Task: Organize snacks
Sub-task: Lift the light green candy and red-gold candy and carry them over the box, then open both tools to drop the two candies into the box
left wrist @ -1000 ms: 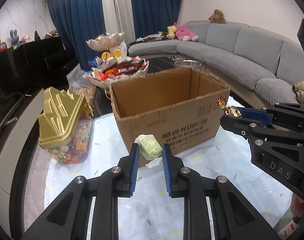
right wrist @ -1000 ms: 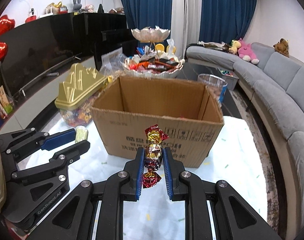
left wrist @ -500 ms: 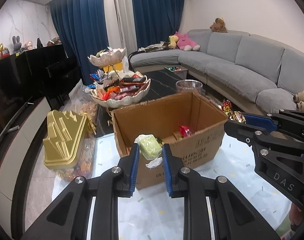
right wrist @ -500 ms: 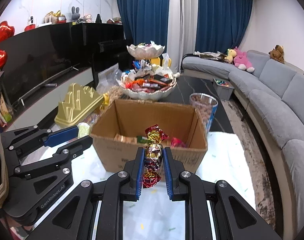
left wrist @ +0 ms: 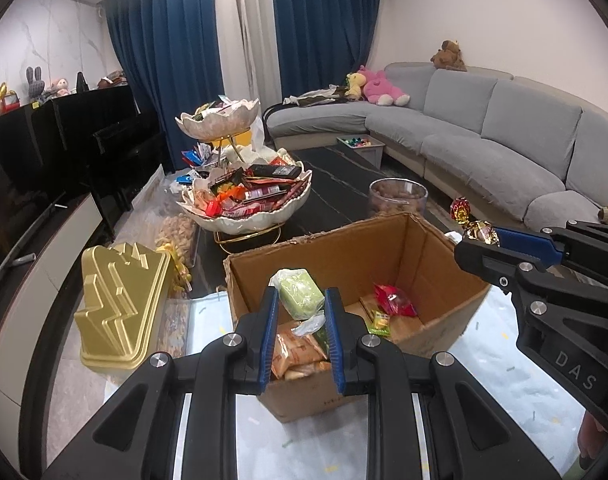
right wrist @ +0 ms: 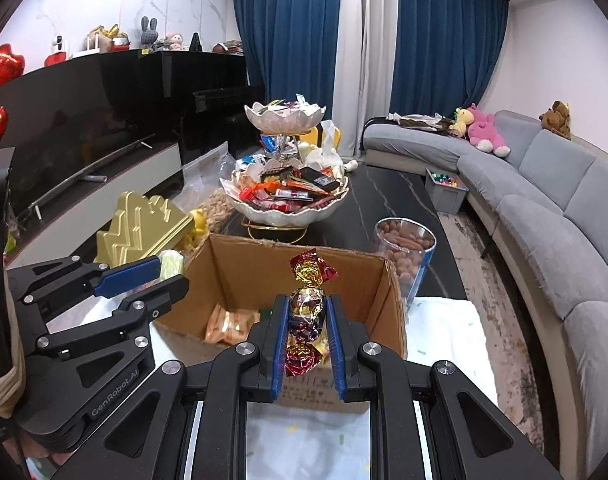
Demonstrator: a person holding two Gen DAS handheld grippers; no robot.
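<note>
While both grippers hang above the open cardboard box (left wrist: 443,276), each one carries a snack. The left gripper (left wrist: 302,308) has its blue pads pressed against a pale green wrapped sweet (left wrist: 302,294), whose clear wrapper tails stick out above and below the narrow jaws. The right gripper (right wrist: 307,316) is clamped on a string of foil-wrapped chocolates (right wrist: 305,308), gold and red, one ball standing above the fingertips and another hanging below. Inside the box lie an orange biscuit pack (left wrist: 296,354), a red packet (left wrist: 395,300) and a small yellow-green packet (left wrist: 379,320); more may sit under the jaws, though that corner is hidden. Beside the box stands a gold ridged tin (left wrist: 122,308). Behind it are a two-tier shell-shaped dish (right wrist: 288,200) heaped with wrapped snacks and a clear jar of nuts (right wrist: 405,248). A grey sofa (right wrist: 551,208) curves along the right.
</note>
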